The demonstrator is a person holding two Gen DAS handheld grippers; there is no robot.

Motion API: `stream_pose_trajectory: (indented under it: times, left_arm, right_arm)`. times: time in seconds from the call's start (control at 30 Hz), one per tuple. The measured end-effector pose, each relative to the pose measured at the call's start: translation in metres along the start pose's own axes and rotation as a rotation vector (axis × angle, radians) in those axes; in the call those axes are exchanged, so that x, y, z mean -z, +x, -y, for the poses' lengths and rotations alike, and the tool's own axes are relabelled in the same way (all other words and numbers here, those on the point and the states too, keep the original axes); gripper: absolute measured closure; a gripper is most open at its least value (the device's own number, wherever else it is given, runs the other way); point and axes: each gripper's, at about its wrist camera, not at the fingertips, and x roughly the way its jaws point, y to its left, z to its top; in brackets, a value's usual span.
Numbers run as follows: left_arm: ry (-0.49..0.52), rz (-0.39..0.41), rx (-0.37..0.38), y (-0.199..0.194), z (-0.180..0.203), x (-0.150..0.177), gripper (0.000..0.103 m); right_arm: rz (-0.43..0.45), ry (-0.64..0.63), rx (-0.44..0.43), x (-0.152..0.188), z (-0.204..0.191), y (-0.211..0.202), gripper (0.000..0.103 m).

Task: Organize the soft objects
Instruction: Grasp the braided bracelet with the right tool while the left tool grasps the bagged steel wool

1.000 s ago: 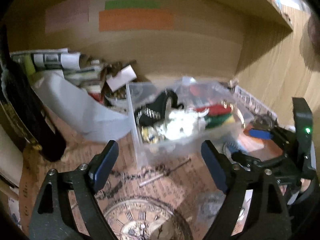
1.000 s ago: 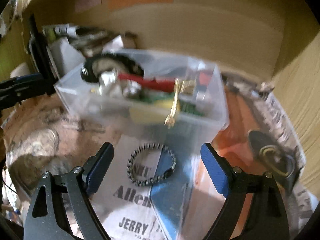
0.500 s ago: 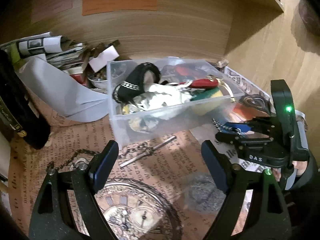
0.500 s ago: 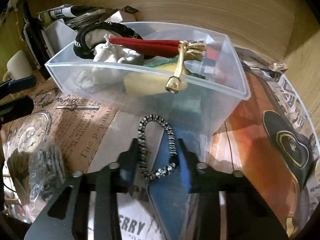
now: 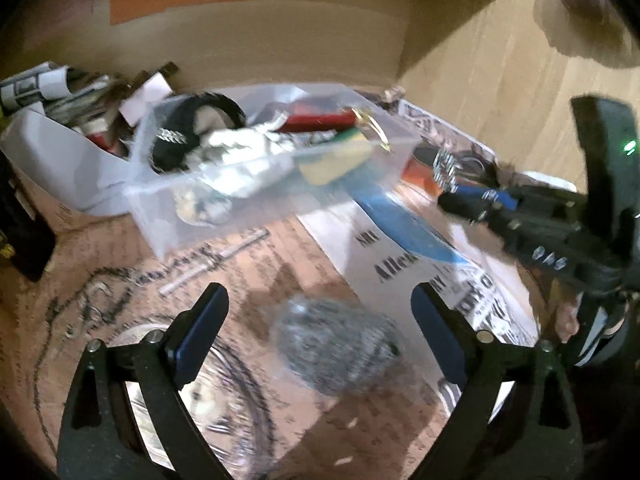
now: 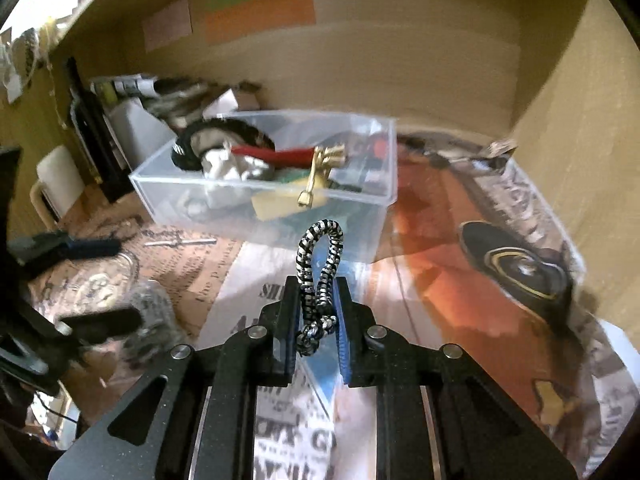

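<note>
Wooden shelf, braided loop (image 6: 318,276) pinched between right jaws, lifted.

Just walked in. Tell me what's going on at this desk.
A person with a handheld gripper in each hand is sorting soft items into a clear plastic bin. The right gripper is shut on a black-and-white braided hair tie, held up off the newspaper-print table cover in front of the bin. The left gripper is open, poised over a steel wool scrubber lying on the cover.
</note>
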Motion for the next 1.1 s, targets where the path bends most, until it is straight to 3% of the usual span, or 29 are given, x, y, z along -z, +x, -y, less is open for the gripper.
stream_pose_trajectory:
  times: [0.27,0.33,0.57,0.63,1.1]
  left_arm:
    - [-0.013,-0.101,0.014,0.032,0.008,0.021,0.009]
    - [0.007,-0.073,-0.006,0.031,0.012,0.026,0.010]
    - [-0.013,-0.055,-0.007,0.023,0.005,0.025,0.041]
    - [-0.023,-0.054,0.001,0.021,0.000,0.023,0.046]
    - [-0.068,0.172,-0.052,-0.027,-0.020,-0.040,0.046]
  right_arm:
    - [0.043,0.008,-0.011,0.006,0.007,-0.015,0.088]
    - [0.045,0.009,-0.014,0.007,0.005,-0.015,0.088]
    - [0.063,0.012,-0.024,0.007,0.003,-0.016,0.088]
    - [0.069,0.010,-0.027,0.006,0.002,-0.017,0.088]
    - [0.166,-0.007,-0.030,-0.031,0.006,-0.021,0.088]
